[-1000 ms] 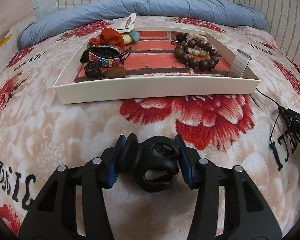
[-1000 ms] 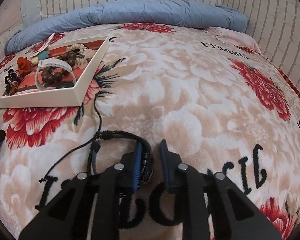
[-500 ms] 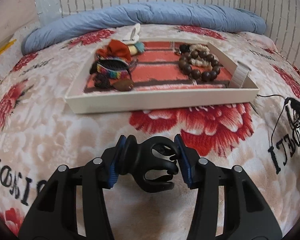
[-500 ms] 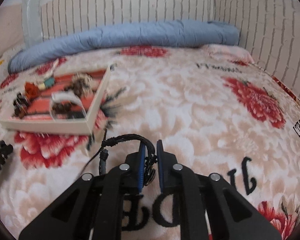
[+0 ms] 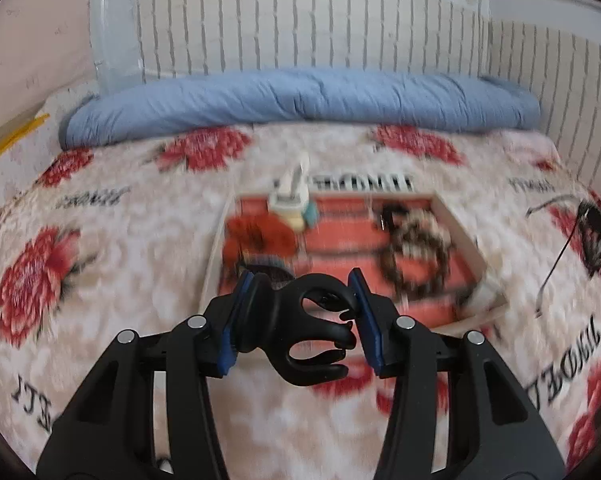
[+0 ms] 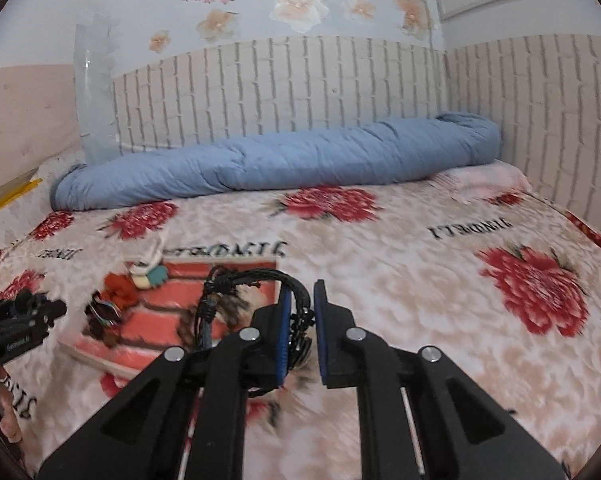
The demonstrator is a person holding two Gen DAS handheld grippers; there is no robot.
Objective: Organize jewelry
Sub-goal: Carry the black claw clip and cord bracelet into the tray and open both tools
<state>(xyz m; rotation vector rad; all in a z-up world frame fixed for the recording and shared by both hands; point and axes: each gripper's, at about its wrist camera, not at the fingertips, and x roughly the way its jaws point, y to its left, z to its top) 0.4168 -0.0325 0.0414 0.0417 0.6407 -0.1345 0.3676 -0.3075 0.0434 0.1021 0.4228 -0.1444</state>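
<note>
My left gripper [image 5: 300, 320] is shut on a black claw hair clip [image 5: 312, 332] and holds it in the air just before the near edge of the white tray [image 5: 458, 236]. The tray has a red brick-patterned floor and holds a dark bead bracelet [image 5: 416, 252], a red fabric piece [image 5: 256, 236] and other blurred pieces. My right gripper [image 6: 302, 320] is shut on a black braided cord bracelet [image 6: 256, 280], lifted above the right side of the tray [image 6: 100, 356]. The left gripper also shows in the right wrist view [image 6: 16, 320].
The bed is covered with a cream blanket with red flowers [image 6: 532, 292]. A rolled blue quilt [image 5: 300, 100] lies along the far wall. The brick-patterned wall [image 6: 540, 120] closes the right side. The lifted black bracelet also shows at the right edge of the left wrist view [image 5: 596, 240].
Both grippers rose from the blanket and moved toward the tray. The right gripper closed on the black cord bracelet and lifted it. The left keeps hold of the hair clip.
</note>
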